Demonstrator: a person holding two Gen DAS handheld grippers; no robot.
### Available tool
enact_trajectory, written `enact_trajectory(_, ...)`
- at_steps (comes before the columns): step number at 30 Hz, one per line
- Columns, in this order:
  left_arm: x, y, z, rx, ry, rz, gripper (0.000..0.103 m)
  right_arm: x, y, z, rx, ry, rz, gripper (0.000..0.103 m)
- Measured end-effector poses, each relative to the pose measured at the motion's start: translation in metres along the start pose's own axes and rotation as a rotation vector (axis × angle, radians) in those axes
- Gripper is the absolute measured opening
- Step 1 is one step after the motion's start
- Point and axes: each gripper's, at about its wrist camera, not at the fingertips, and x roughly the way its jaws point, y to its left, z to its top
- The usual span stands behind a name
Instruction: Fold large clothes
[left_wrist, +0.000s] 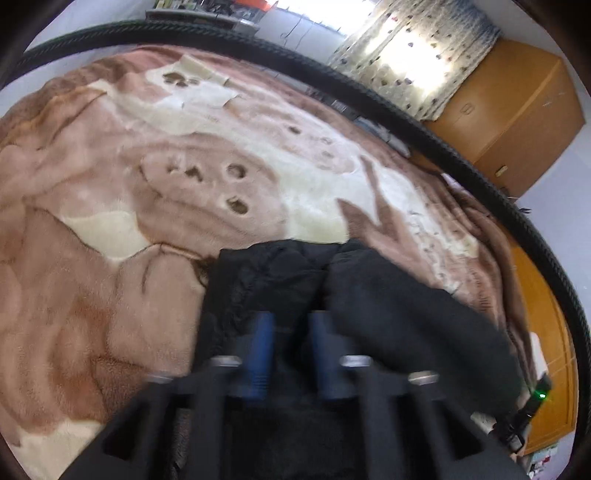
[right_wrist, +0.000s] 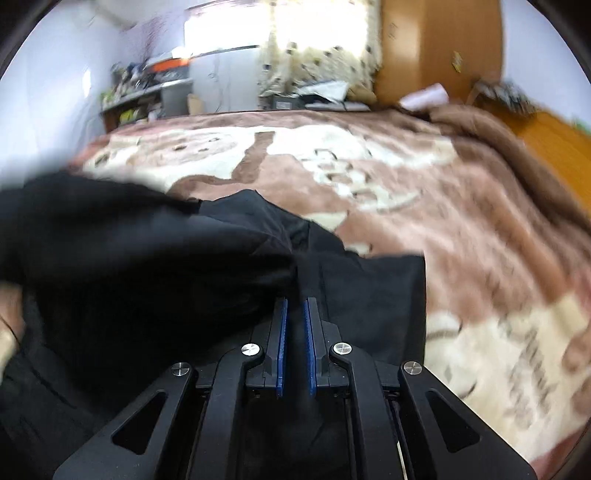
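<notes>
My left claw (left_wrist: 288, 321) is partly open, with a gap between its blue fingers (left_wrist: 263, 332), and nothing is pinched there. The black coat (left_wrist: 332, 295) lies right under and in front of it, on the fuzzy brown blanket (left_wrist: 110, 221). My right claw (right_wrist: 295, 306) is squeezed nearly closed on a fold of the black coat (right_wrist: 147, 266), which bunches up to its left.

Black garment (right_wrist: 147, 277) cropped, left claw (left_wrist: 291, 325) blurred
</notes>
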Motion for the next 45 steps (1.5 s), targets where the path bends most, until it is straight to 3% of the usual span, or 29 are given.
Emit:
enact_trajectory(1, -0.006, -0.002, 0.0, -0.025, 0.002, -0.046, 0.082, -0.004, -0.005, -0.001, 0.037, 0.004, 0.021, 0.009)
enact_trajectory(2, -0.009, -0.004, 0.0, -0.048, 0.007, -0.107, 0.088, -0.01, -0.01, -0.002, 0.081, 0.005, 0.057, 0.009)
enact_trajectory(4, -0.012, -0.009, -0.002, -0.077, 0.03, -0.172, 0.089, -0.017, -0.02, -0.004, 0.186, 0.024, 0.156, 0.011)
enact_trajectory(6, -0.006, -0.018, -0.003, -0.043, 0.06, -0.146, 0.089, -0.018, -0.024, -0.007, 0.267, 0.051, 0.237, 0.023)
enact_trajectory(8, 0.009, -0.022, -0.007, -0.048, 0.106, -0.103, 0.089, -0.016, -0.025, -0.009, 0.344, 0.085, 0.322, 0.039)
enact_trajectory(10, 0.024, -0.016, -0.01, -0.123, 0.15, -0.118, 0.089, -0.006, -0.022, -0.009, 0.397, 0.105, 0.423, 0.059)
enact_trajectory(12, 0.037, -0.012, -0.014, -0.182, 0.176, -0.108, 0.089, 0.002, -0.015, -0.011, 0.422, 0.147, 0.419, 0.061)
enact_trajectory(17, 0.068, -0.02, -0.018, -0.213, 0.226, -0.113, 0.085, 0.035, 0.003, -0.002, 0.468, 0.199, 0.48, 0.06)
enact_trajectory(18, 0.068, -0.022, -0.017, -0.227, 0.21, -0.107, 0.08, 0.037, 0.004, 0.001, 0.487, 0.189, 0.467, 0.053)
enact_trajectory(19, 0.067, -0.028, -0.015, -0.215, 0.183, -0.098, 0.079, 0.036, 0.005, 0.005, 0.485, 0.169, 0.447, 0.022)
enact_trajectory(20, 0.065, -0.035, -0.012, -0.185, 0.142, -0.068, 0.074, 0.035, 0.004, 0.009, 0.477, 0.156, 0.446, 0.011)
enact_trajectory(22, 0.064, -0.045, -0.006, -0.136, 0.1, -0.019, 0.044, 0.021, 0.005, 0.02, 0.436, 0.079, 0.445, 0.007)
enact_trajectory(24, 0.063, -0.049, 0.0, -0.132, 0.093, -0.056, 0.022, 0.002, 0.005, 0.025, 0.383, 0.013, 0.452, 0.006)
enact_trajectory(26, 0.06, -0.051, 0.003, -0.111, 0.088, -0.085, 0.02, -0.016, 0.007, 0.022, 0.342, -0.024, 0.462, 0.006)
enact_trajectory(29, 0.054, -0.04, -0.005, -0.065, 0.08, -0.097, 0.02, -0.024, 0.011, -0.001, 0.326, 0.0, 0.48, 0.006)
enact_trajectory(31, 0.058, -0.025, -0.014, -0.084, 0.112, -0.12, 0.02, -0.017, 0.012, -0.018, 0.315, 0.036, 0.47, 0.006)
enact_trajectory(34, 0.067, -0.005, -0.032, -0.102, 0.179, -0.088, 0.02, 0.014, 0.006, -0.041, 0.373, 0.136, 0.439, 0.006)
enact_trajectory(38, 0.074, -0.007, -0.045, -0.053, 0.199, -0.053, 0.022, 0.032, 0.002, -0.042, 0.429, 0.178, 0.41, 0.007)
enact_trajectory(41, 0.072, -0.016, -0.043, 0.015, 0.18, 0.039, 0.045, 0.027, 0.009, -0.035, 0.358, 0.197, 0.333, 0.017)
enact_trajectory(43, 0.066, -0.022, -0.042, 0.049, 0.175, 0.069, 0.051, 0.01, 0.016, -0.027, 0.282, 0.196, 0.227, 0.035)
enact_trajectory(45, 0.053, -0.031, -0.04, 0.11, 0.151, 0.092, 0.057, -0.009, 0.019, -0.02, 0.26, 0.168, 0.217, 0.036)
